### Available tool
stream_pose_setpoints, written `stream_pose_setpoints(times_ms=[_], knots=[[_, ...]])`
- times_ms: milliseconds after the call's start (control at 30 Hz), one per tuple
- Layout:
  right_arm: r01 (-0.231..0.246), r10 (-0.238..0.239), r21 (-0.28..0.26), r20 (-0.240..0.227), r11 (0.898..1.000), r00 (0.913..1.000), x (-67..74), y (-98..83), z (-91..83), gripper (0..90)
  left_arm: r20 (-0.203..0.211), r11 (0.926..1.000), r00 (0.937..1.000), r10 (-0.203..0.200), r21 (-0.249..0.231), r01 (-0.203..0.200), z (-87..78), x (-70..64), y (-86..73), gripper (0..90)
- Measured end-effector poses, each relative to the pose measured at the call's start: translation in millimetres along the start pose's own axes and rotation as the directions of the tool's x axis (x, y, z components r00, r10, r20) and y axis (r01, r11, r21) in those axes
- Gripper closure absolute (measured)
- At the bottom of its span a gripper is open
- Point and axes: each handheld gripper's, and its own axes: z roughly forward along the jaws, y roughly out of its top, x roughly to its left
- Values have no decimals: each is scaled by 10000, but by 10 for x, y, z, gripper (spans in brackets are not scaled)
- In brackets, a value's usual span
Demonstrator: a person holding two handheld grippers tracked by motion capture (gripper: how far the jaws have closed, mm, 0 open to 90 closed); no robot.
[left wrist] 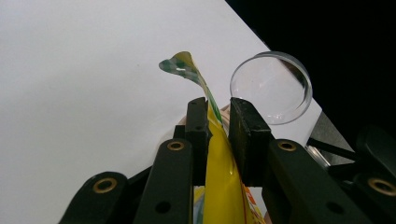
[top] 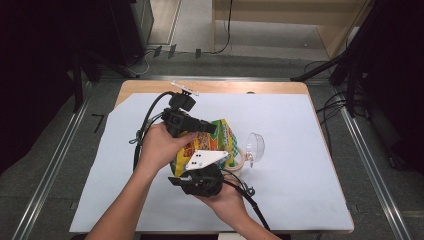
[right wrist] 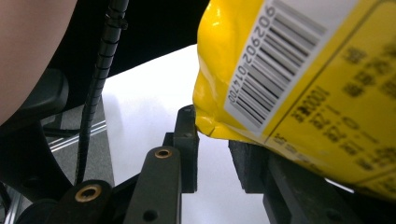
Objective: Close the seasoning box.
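A yellow snack bag with a green checked top is held up over the middle of the table between the two grippers. My left gripper comes in from the left, and the bag's thin edge runs up between its jaws, which are shut on it. My right gripper is under the bag's near end. In the right gripper view the barcode corner of the bag sits at the jaw tips and lies over the right jaw. White table shows between those jaws, so a grip cannot be made out.
A clear round plastic cup lies on its side just right of the bag, close beyond the left jaws. A white sheet covers the wooden table. Cables trail from both grippers. Dark stands and floor rails ring the table.
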Motion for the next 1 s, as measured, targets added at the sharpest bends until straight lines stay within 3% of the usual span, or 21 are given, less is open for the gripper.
stream_pose_setpoints(times_ms=[200,1000], knots=[[44,-44,28,9,10000,10000,-4,5,0,742,155,9999,9998,-122,14,121,6,26,7,778],[115,-116,48,17,9999,9999,8,20,-13,743,120,10000,9999,-56,-33,56,-5,10,5,777]])
